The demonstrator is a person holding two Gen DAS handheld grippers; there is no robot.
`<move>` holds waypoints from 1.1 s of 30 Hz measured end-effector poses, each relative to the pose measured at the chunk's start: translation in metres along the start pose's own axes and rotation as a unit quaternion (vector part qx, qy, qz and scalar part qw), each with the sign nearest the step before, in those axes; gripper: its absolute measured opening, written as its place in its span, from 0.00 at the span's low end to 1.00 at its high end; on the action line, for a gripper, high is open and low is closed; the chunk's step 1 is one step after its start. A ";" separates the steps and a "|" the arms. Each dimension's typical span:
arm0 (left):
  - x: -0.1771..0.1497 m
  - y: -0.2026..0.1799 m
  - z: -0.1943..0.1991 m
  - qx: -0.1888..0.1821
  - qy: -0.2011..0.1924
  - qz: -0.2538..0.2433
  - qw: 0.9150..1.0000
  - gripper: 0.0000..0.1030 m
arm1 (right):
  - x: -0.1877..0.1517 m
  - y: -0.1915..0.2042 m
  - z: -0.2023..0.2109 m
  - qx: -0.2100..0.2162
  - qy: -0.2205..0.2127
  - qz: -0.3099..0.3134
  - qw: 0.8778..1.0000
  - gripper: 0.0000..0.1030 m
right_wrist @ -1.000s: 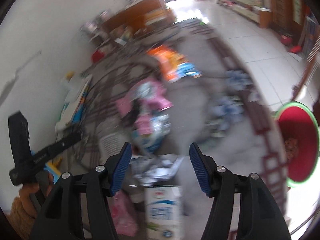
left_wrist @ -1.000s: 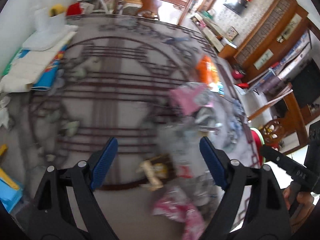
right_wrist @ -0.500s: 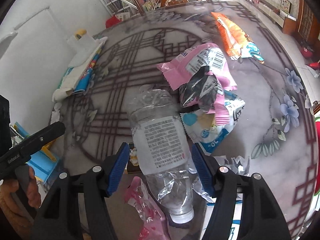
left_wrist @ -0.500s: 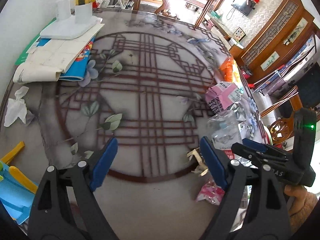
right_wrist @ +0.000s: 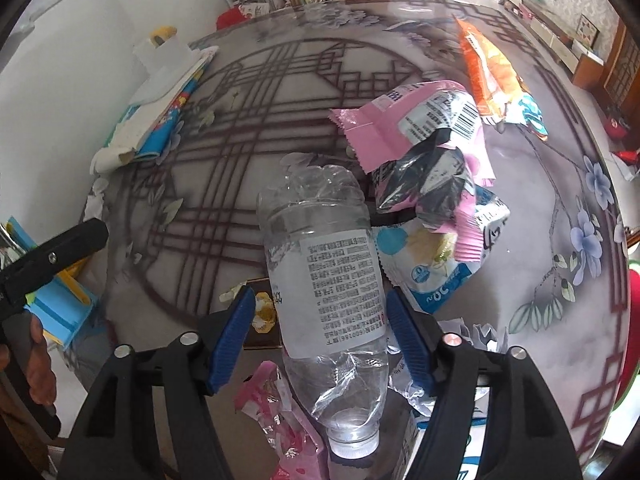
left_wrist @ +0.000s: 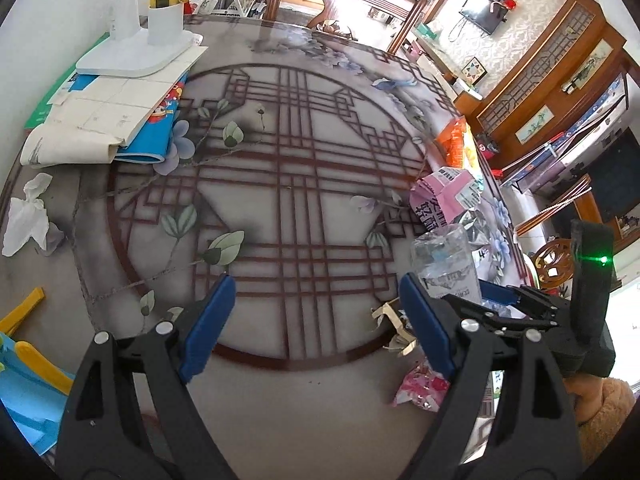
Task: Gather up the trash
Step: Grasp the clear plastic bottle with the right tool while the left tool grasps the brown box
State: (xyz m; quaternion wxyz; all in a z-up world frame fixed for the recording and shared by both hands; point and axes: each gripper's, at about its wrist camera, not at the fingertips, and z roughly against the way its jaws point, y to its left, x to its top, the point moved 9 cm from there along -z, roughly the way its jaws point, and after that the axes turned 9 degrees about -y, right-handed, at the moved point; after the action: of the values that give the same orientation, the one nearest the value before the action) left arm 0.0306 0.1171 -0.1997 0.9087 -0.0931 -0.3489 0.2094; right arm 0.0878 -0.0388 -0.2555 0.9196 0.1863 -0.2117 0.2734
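A crushed clear plastic bottle point(right_wrist: 324, 280) with a white label lies between the fingers of my right gripper point(right_wrist: 320, 320), cap end toward the camera. The jaws stand open around it, with small gaps at both sides. It also shows in the left wrist view point(left_wrist: 448, 268). Behind it lie a pink wrapper point(right_wrist: 420, 128), a white and blue packet point(right_wrist: 428, 268) and an orange bag point(right_wrist: 484, 72). A small pink wrapper point(right_wrist: 276, 412) lies under the bottle. My left gripper point(left_wrist: 316, 320) is open and empty over the patterned table point(left_wrist: 280, 184).
A crumpled tissue point(left_wrist: 26, 216) lies at the table's left edge. A stack of papers and a white stand point(left_wrist: 120, 80) sit at the back left. Blue and yellow plastic point(left_wrist: 24, 368) is at the near left. A gold wrapper point(left_wrist: 394, 324) lies by the bottle.
My right gripper has moved in from over the table edge until the bottle lies between its fingers. My left gripper has swung left toward the table's middle.
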 end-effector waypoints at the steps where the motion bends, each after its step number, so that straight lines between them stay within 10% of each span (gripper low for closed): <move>1: 0.000 0.001 0.000 0.000 0.000 0.000 1.000 0.79 | 0.000 0.000 -0.001 -0.003 0.002 0.005 1.000 0.48; 14: -0.003 -0.047 -0.017 -0.052 0.025 -0.081 0.995 0.79 | 0.035 -0.027 0.088 0.008 -0.149 -0.083 0.985 0.46; 23: -0.055 -0.110 -0.063 -0.081 0.127 -0.266 0.952 0.79 | 0.013 -0.068 0.109 -0.011 -0.161 -0.156 0.974 0.47; 33: -0.070 -0.096 -0.092 -0.042 0.161 -0.257 0.952 0.79 | 0.002 -0.072 0.120 -0.016 -0.166 -0.159 0.973 0.47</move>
State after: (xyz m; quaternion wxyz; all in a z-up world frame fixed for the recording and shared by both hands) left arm 0.0758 -0.0023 -0.2791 0.9711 -0.0705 -0.2188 -0.0641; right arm 0.0970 -0.1493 -0.1698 0.9060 0.2458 -0.3338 0.0855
